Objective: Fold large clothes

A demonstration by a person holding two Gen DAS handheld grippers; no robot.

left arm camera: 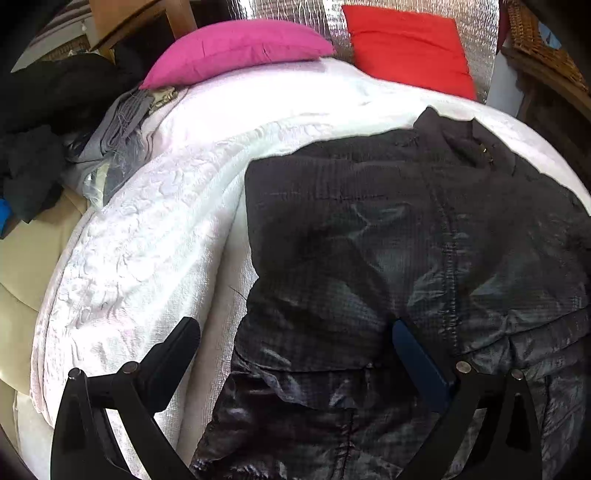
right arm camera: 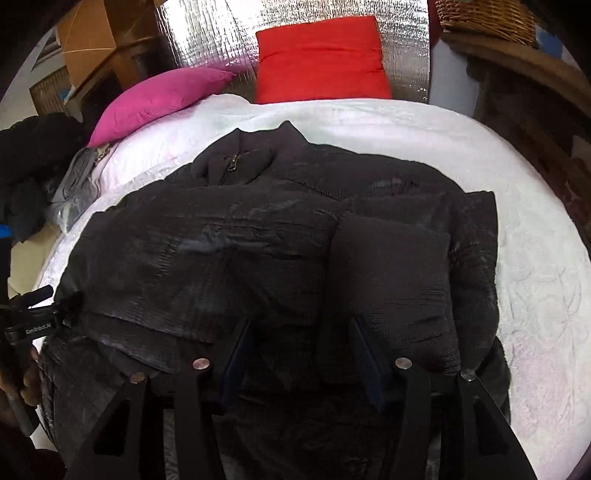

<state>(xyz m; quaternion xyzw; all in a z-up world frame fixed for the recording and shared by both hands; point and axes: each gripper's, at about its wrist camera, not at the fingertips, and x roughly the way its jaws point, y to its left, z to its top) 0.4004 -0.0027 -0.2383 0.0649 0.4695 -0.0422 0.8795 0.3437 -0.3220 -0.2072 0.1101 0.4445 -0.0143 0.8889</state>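
Note:
A large black quilted jacket (left arm camera: 406,229) lies spread on the white bed cover (left arm camera: 155,236), collar toward the pillows. In the right wrist view the jacket (right arm camera: 258,236) has both sleeves folded across its front, and its zip collar (right arm camera: 236,162) points away. My left gripper (left arm camera: 295,328) is open wide above the jacket's lower left edge, one finger over the bed cover, one over the fabric. My right gripper (right arm camera: 301,328) is open over the jacket's lower middle, with nothing between its fingers. The left gripper also shows at the left edge of the right wrist view (right arm camera: 33,325).
A pink pillow (left arm camera: 236,48) and a red pillow (left arm camera: 410,48) lie at the head of the bed against a silver foil wall. Grey and dark clothes (left arm camera: 110,140) are piled at the bed's left side. A wicker basket (right arm camera: 487,18) stands on wooden furniture at the right.

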